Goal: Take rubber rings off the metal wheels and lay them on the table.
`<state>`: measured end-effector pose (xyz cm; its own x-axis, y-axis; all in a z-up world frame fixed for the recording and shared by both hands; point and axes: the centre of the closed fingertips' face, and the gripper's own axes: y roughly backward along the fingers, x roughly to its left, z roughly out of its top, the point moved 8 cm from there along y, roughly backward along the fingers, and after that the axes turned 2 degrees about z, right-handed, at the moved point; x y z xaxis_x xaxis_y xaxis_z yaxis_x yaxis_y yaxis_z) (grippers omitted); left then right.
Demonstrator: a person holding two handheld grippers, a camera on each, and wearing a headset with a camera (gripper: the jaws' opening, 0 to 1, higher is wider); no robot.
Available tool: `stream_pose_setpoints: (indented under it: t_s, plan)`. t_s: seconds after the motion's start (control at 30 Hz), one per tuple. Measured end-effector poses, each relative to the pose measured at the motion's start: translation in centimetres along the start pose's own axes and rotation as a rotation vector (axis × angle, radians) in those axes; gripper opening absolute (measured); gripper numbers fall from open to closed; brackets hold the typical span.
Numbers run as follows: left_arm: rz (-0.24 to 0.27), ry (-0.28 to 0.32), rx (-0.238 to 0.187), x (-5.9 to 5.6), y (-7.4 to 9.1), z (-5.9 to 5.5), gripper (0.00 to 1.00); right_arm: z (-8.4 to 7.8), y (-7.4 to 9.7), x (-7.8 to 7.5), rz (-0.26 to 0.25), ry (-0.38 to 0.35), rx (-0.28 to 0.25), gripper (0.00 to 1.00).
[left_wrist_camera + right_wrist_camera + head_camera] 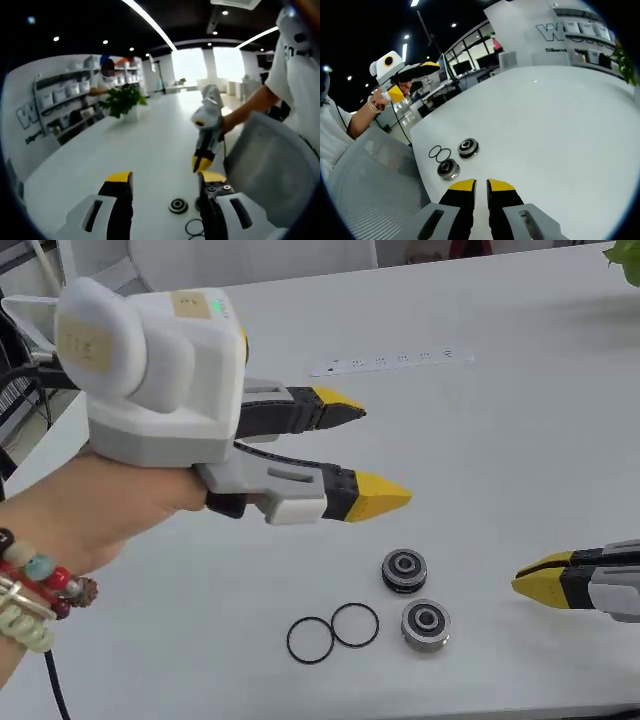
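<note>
Rubber rings beside metal wheels on table; left gripper jaws apart, right gripper jaws together

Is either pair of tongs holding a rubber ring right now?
No: both rubber rings lie flat on the table beside the metal wheels, apart from the left tongs and right tongs.

Looked like an open-plan office/showroom. Long white table w/ potted plant, wall shelves of boxes. Strip lights on dark ceiling, big wall lettering.
</note>
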<state>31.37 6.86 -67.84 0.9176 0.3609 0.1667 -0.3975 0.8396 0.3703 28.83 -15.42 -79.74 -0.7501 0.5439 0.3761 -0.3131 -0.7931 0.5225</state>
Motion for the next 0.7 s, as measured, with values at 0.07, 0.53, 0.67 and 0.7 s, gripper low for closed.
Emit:
stream_pose_setpoints:
  t_s: [0.07, 0.53, 0.67, 0.7]
  plan:
    - [0.009, 0.003, 0.002, 0.2, -0.4, -0.3, 0.54, 0.0, 0.1, 0.1, 0.001, -0.001, -0.004, 0.06]
    - [0.073, 0.124, -0.044, 2.4, -3.1, -4.0, 0.45, 0.3, 0.2, 0.2, -0.002, 0.005, -0.006, 0.06]
    - [0.033, 0.124, -0.010, 1.3, -3.5, -5.5, 0.40, 0.4, 0.1, 0.2, 0.000, 0.010, -0.008, 0.07]
    - [0.026, 0.117, -0.002, 1.1, -3.6, -5.8, 0.38, 0.5, -0.1, 0.2, -0.002, 0.007, -0.011, 0.07]
